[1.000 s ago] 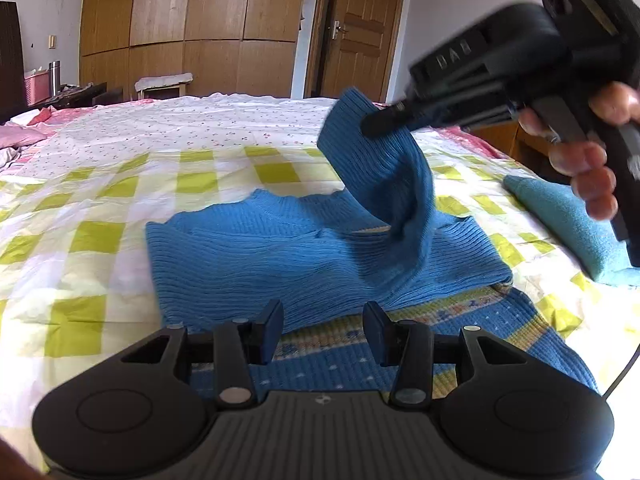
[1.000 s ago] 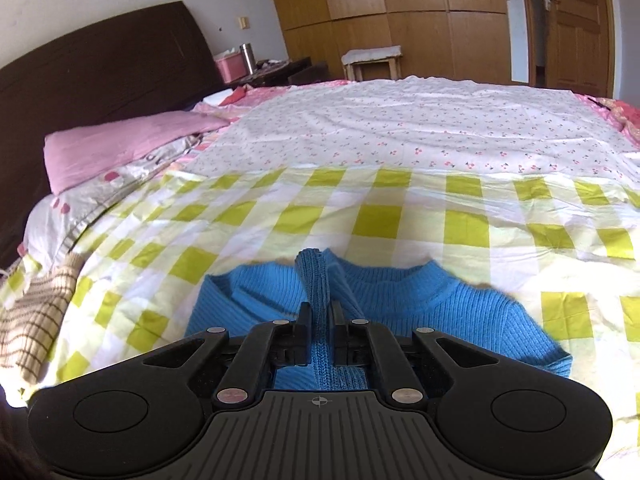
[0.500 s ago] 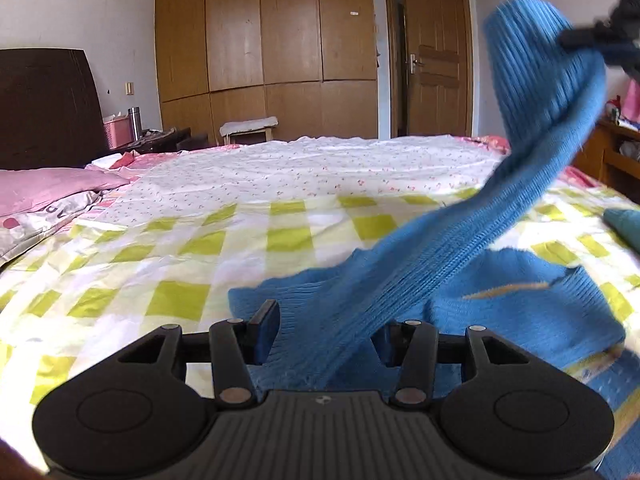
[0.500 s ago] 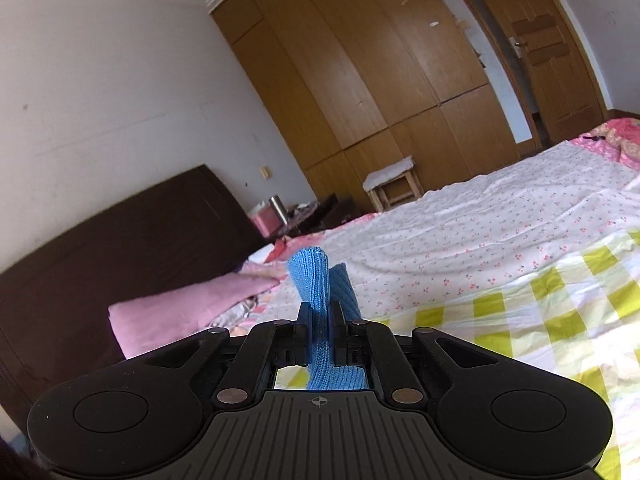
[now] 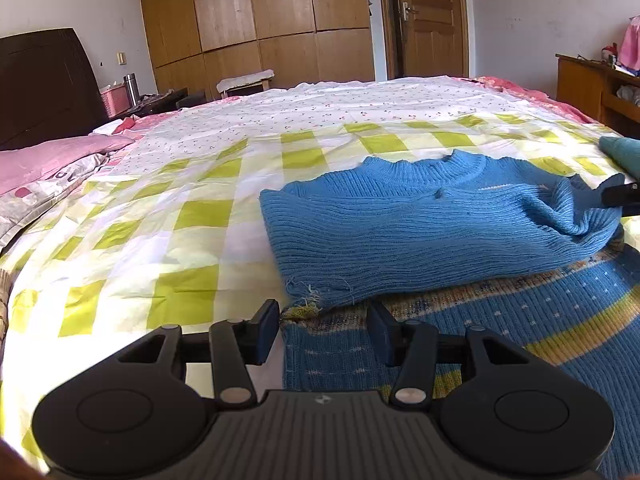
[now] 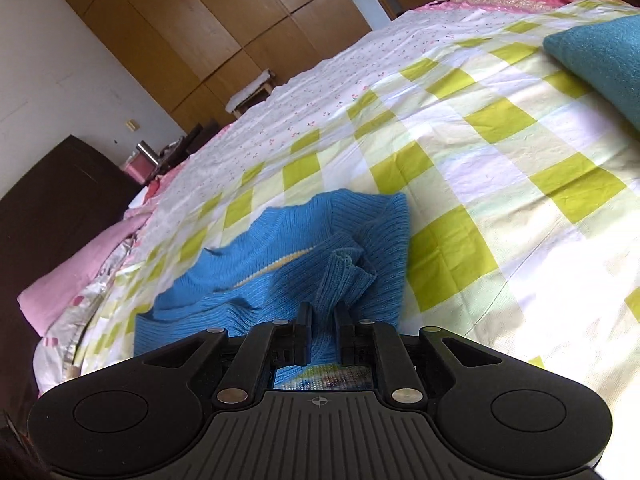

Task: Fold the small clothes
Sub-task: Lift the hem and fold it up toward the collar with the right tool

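A small blue knit sweater (image 5: 420, 232) lies on the checked bedspread, its patterned hem band (image 5: 520, 332) nearest me. One sleeve is laid across the chest, its frayed cuff (image 5: 316, 300) at the sweater's left edge. My left gripper (image 5: 322, 330) is open and empty, just over the cuff and the hem corner. My right gripper (image 6: 323, 330) is shut on the sleeve's bunched fabric (image 6: 340, 276) at the sweater's right side, low over the bed. Its dark tip (image 5: 620, 196) shows at the right edge of the left wrist view.
A folded teal garment (image 6: 600, 56) lies on the bed to the right, also at the edge of the left wrist view (image 5: 622, 152). A pink pillow (image 5: 48, 160) and dark headboard (image 5: 44, 84) are at left. Wooden wardrobes (image 5: 260, 20) stand behind the bed.
My right gripper has carried the sleeve down from high in the air and laid it flat across the sweater's chest. My left gripper stays open near the hem.
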{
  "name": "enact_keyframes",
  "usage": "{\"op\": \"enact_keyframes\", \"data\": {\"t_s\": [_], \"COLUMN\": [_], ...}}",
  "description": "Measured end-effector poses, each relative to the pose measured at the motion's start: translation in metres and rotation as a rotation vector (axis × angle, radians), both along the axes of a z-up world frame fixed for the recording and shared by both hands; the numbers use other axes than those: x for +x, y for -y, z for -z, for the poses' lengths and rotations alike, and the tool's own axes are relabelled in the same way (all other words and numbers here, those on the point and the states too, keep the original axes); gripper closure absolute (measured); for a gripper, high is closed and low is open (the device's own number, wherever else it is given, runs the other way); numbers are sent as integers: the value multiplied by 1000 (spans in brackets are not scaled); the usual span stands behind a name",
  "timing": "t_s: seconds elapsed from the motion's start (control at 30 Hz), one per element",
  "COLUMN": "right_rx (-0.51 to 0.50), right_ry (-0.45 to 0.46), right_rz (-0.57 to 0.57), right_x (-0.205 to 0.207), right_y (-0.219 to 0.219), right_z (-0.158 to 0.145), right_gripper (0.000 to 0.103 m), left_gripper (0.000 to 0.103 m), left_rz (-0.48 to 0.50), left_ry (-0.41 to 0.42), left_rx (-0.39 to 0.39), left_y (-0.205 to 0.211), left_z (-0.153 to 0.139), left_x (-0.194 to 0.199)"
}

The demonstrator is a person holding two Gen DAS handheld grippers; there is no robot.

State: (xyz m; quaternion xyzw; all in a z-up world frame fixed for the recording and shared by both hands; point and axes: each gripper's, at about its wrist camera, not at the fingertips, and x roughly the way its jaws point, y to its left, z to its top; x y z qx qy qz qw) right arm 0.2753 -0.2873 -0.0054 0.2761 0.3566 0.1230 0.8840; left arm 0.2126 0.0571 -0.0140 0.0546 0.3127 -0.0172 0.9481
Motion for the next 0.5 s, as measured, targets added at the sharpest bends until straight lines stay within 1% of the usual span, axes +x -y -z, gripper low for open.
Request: {"op": "enact_keyframes", "data": {"t_s": [0.07, 0.13, 0.2, 0.23, 0.3, 0.33, 0.4, 0.43, 0.47, 0.5], "right_rx": [40, 18, 11, 23, 64, 105, 200, 214, 222, 217], "right_ry": [-11, -18, -38, -28, 38, 95, 243, 281, 300, 293], "right_rz": [-1, 1, -6, -15, -36, -45, -52, -40, -20, -1], "right_x": [4, 12, 24, 28, 31, 28, 15, 9, 4, 1], "right_y": [2, -5, -15, -19, -27, -27, -22, -19, -15, -11], "right_z": [0, -4, -11, -18, -40, -54, -81, -86, -86, -80], "right_gripper": [86, 87, 93, 94, 94, 94, 94, 94, 94, 94], "left_gripper": [49, 49, 49, 49, 49, 49, 49, 49, 49, 49], "left_rz": [6, 1, -9, -15, -36, -47, -74, -91, -99, -106], "left_ry": [1, 4, 9, 19, 60, 87, 120, 123, 117, 105], "left_rx": [7, 6, -12, -19, -16, -18, -31, -42, -46, -42], "left_y": [2, 4, 3, 1, -1, -3, -7, -10, -11, -12], "left_z": [-1, -3, -7, -10, -19, -24, -29, -28, -26, -22], "left_x": [2, 6, 10, 11, 10, 9, 8, 9, 11, 12]}}
